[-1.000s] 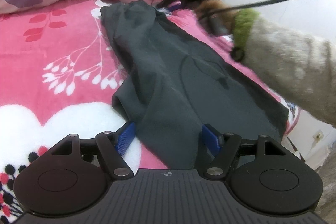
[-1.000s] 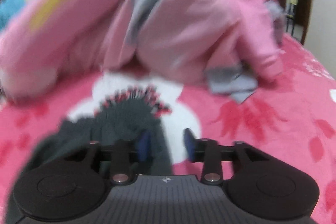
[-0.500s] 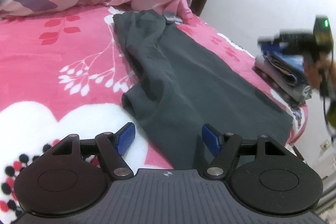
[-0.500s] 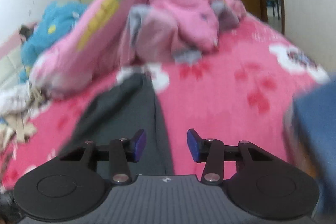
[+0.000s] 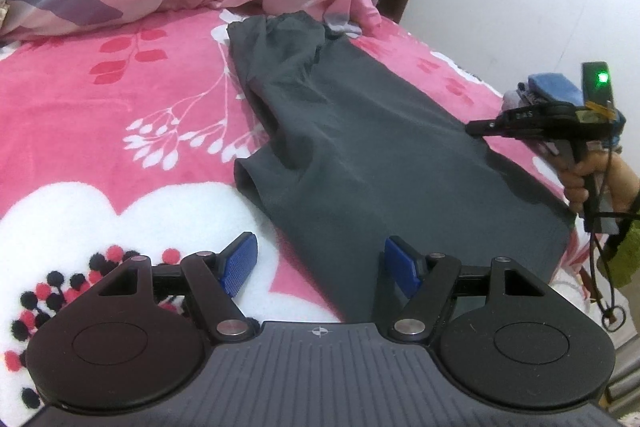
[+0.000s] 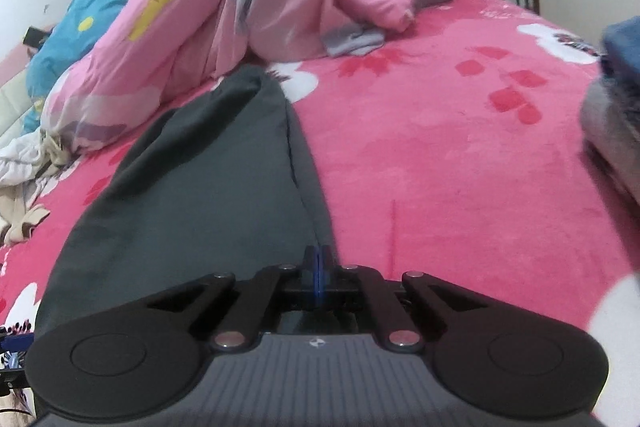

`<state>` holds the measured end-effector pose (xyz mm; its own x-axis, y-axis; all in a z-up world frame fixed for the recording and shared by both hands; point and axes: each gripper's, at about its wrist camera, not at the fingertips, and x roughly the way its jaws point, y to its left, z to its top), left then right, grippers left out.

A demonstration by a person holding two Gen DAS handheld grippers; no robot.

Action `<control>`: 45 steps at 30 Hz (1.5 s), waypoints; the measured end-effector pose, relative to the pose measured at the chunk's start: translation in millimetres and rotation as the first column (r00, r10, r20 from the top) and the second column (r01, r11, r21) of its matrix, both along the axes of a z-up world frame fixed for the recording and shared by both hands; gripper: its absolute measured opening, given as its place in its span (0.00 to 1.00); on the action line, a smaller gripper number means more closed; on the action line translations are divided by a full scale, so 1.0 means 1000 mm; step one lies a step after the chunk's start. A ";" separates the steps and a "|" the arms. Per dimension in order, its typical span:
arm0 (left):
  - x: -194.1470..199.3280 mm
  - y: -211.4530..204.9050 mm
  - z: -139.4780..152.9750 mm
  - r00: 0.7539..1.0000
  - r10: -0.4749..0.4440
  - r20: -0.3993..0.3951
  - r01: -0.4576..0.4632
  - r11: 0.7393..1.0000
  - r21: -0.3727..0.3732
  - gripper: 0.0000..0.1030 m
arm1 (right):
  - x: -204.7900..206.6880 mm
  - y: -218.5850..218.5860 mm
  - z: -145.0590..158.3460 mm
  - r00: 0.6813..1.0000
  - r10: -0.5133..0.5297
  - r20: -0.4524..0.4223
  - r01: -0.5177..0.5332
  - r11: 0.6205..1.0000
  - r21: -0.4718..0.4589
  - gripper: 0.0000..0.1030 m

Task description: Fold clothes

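Two grippers work over one dark grey garment [image 5: 360, 147] (trousers or shorts, hard to tell which) spread lengthwise on a pink floral blanket [image 5: 120, 99].

Left gripper [image 5: 320, 263]: jaws stand wide, blue pads [image 5: 240, 263] well apart and pressing on nothing. The garment's near hem lies just ahead of and between the fingers; its left edge, rolled into a small fold, sits ahead of the left pad. White patch of the blanket with black and red dots lies under the left finger.

Right gripper [image 6: 318, 267]: blue pads drawn fully together. They sit at the near right edge of the grey cloth; whether fabric is pinched between them cannot be told from the wrist view (the pads hide the seam). From there the garment runs away ahead and to the left, narrowing toward its far end. In the left wrist view this gripper's tip [image 5: 480, 126] meets the garment's right edge, held by a hand [image 5: 588, 179] with a green cuff below.

Beyond the garment's far end: a crumpled pink duvet [image 6: 280, 7]. To the right gripper's right, near, a blurred stack of folded clothes [image 6: 616, 87], blue on top.
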<state>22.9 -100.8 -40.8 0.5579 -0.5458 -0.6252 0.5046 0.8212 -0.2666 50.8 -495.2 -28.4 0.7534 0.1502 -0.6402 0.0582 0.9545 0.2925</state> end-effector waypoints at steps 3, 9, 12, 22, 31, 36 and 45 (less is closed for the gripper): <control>0.000 0.000 -0.001 1.000 -0.001 -0.001 0.001 1.000 0.005 0.69 | -0.010 -0.010 -0.006 0.999 -0.046 0.000 0.046 0.998 0.045 0.00; 0.001 -0.001 -0.002 1.000 -0.002 -0.004 0.002 1.000 0.016 0.69 | -0.026 -0.035 -0.008 0.990 -0.142 0.024 0.138 0.980 0.146 0.03; 0.001 0.000 -0.003 1.000 0.000 -0.003 0.000 1.000 0.012 0.69 | -0.051 -0.042 0.020 0.980 -0.166 0.112 0.150 0.978 0.144 0.03; -0.006 0.003 -0.005 1.000 -0.007 0.003 0.007 1.000 -0.001 0.69 | -0.091 0.010 0.001 0.997 0.061 -0.038 -0.065 0.992 -0.112 0.28; -0.006 0.041 0.003 0.995 0.098 -0.020 -0.099 0.992 -0.076 0.71 | -0.111 0.070 0.039 0.993 0.002 0.115 0.026 0.969 -0.247 0.30; 0.004 0.066 0.002 0.981 0.180 -0.067 -0.187 0.973 -0.137 0.71 | -0.121 0.146 0.046 0.956 0.243 0.162 -0.191 0.941 -0.280 0.41; 0.001 0.090 -0.002 0.970 0.220 -0.099 -0.236 0.953 -0.191 0.71 | -0.115 0.270 0.012 0.855 0.517 0.034 -0.447 0.769 -0.458 0.44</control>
<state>24.3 -10.9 -42.6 0.6375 -0.5277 -0.5613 0.2823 0.8379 -0.4671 -63.7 -225.4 -16.8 0.7455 0.2639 -0.6120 -0.4534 0.8739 -0.1754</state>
